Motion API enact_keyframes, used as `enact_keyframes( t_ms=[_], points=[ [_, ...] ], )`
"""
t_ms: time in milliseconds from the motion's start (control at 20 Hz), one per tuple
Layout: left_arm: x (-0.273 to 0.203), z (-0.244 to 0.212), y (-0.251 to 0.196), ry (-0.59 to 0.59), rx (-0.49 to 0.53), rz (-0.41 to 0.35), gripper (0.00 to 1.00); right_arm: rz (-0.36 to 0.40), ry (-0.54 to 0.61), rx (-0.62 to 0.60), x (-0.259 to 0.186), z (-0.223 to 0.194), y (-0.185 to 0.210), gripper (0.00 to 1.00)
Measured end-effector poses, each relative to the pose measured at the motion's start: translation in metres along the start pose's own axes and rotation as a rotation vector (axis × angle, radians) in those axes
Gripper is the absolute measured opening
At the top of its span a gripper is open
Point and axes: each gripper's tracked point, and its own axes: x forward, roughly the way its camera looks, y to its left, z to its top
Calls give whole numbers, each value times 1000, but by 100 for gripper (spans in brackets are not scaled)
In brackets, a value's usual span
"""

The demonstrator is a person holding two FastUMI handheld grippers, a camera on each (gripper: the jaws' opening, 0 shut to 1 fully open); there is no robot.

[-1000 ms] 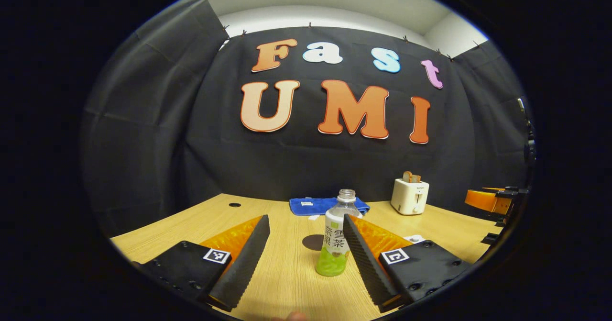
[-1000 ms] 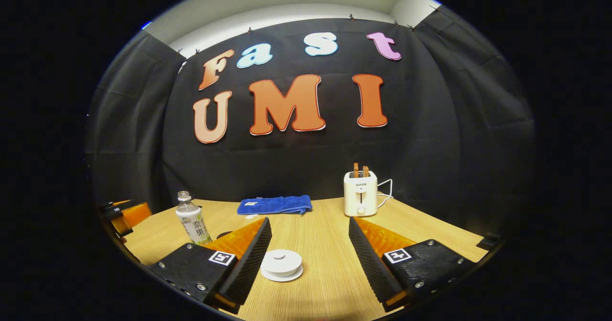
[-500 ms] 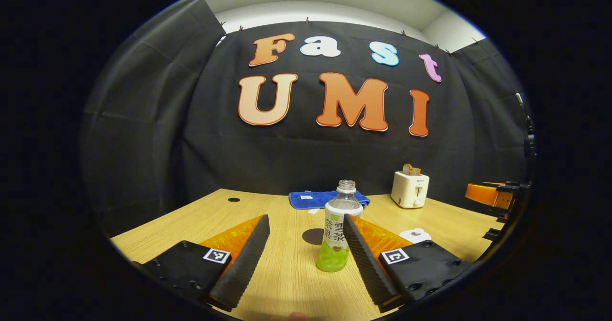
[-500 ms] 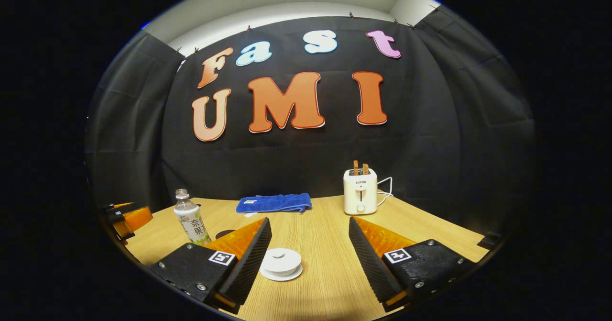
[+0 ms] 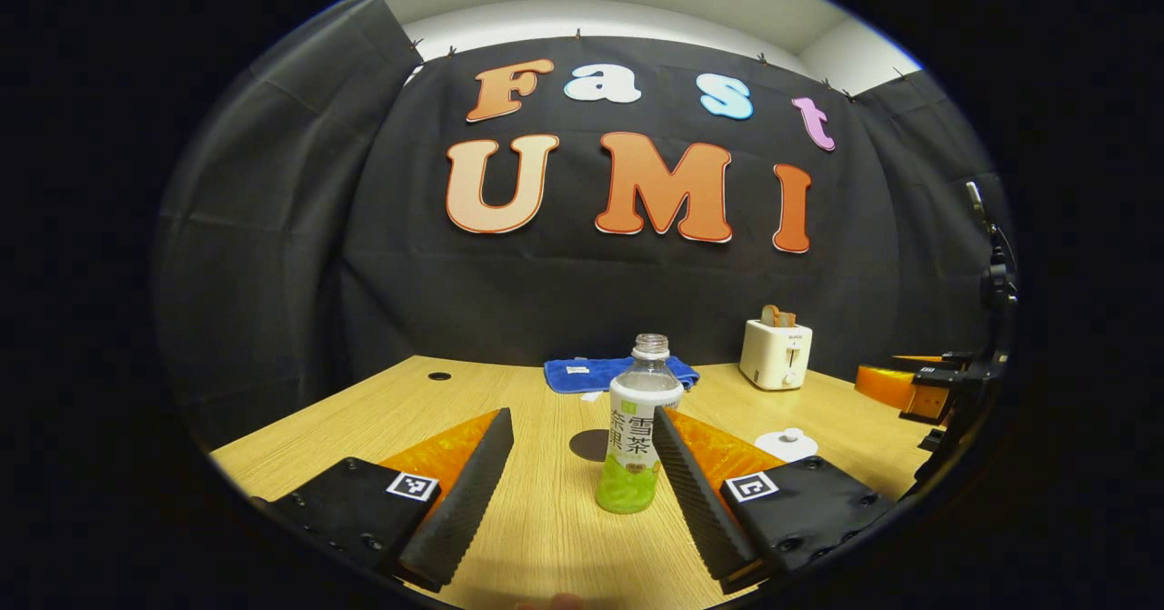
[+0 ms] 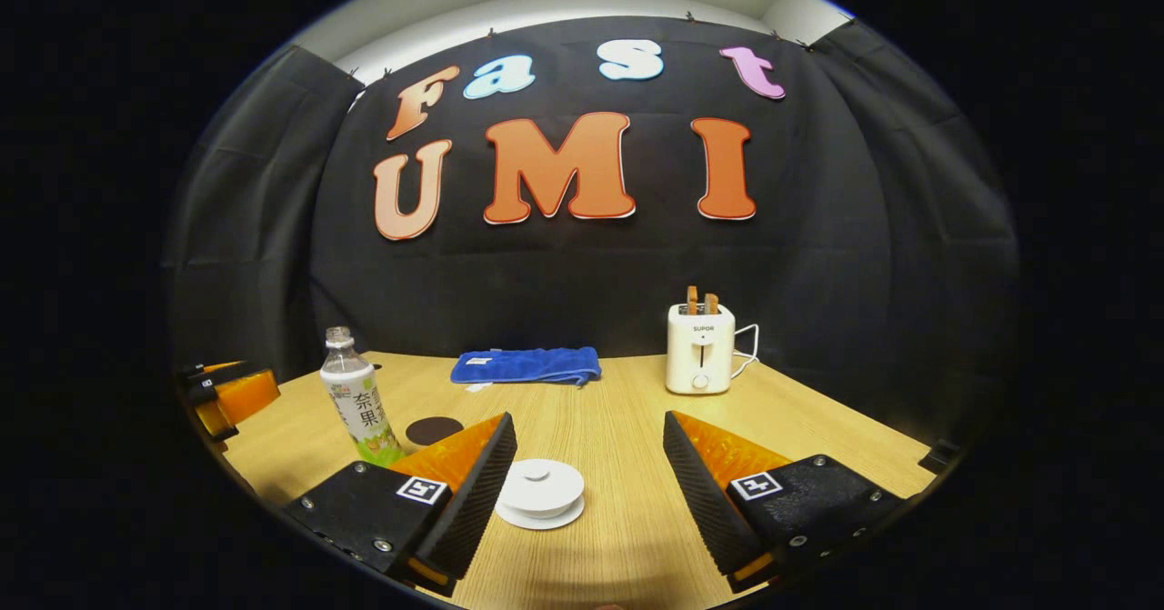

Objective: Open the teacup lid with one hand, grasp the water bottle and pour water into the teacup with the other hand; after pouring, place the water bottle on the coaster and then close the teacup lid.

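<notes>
A clear water bottle (image 5: 631, 446) with a white and green label and no cap stands upright on the wooden table. My left gripper (image 5: 582, 483) is open; the bottle stands between its fingers, close to the right one, untouched. A dark round coaster (image 5: 588, 445) lies just behind the bottle. In the right gripper view the white lidded teacup (image 6: 541, 490) sits on its saucer, low between the fingers of my open right gripper (image 6: 589, 492), nearer the left finger. The bottle (image 6: 356, 408) and coaster (image 6: 434, 430) show there at the left. The teacup (image 5: 787, 445) appears at the right of the left gripper view.
A folded blue towel (image 6: 526, 365) lies at the back of the table (image 6: 618, 419). A white toaster (image 6: 698, 348) with toast in it stands at the back right, its cord trailing right. The other gripper's orange body (image 5: 909, 392) is at the right edge of the left gripper view.
Both grippers have lowered and moved a little forward: the bottle sits deeper between the left fingers, and the teacup looks larger and nearer between the right fingers. Both stay open.
</notes>
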Motion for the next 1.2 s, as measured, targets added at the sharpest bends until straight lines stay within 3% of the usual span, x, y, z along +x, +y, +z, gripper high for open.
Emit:
enact_keyframes(
  t_ms=[300,800,850,1000,1200],
  points=[
    [4,1,6,-2,7,17,99,54,57,-42,35,-21,27,98],
    [10,-5,-1,7,47,21,99,56,185,-91,71,-68,33,97],
    [10,-6,0,11,45,20,99,58,188,-91,71,-69,33,94],
    [11,-10,2,20,40,23,99,57,197,-91,73,-71,32,75],
    [11,-8,5,15,46,31,99,67,231,-108,72,-79,34,60]
  ],
)
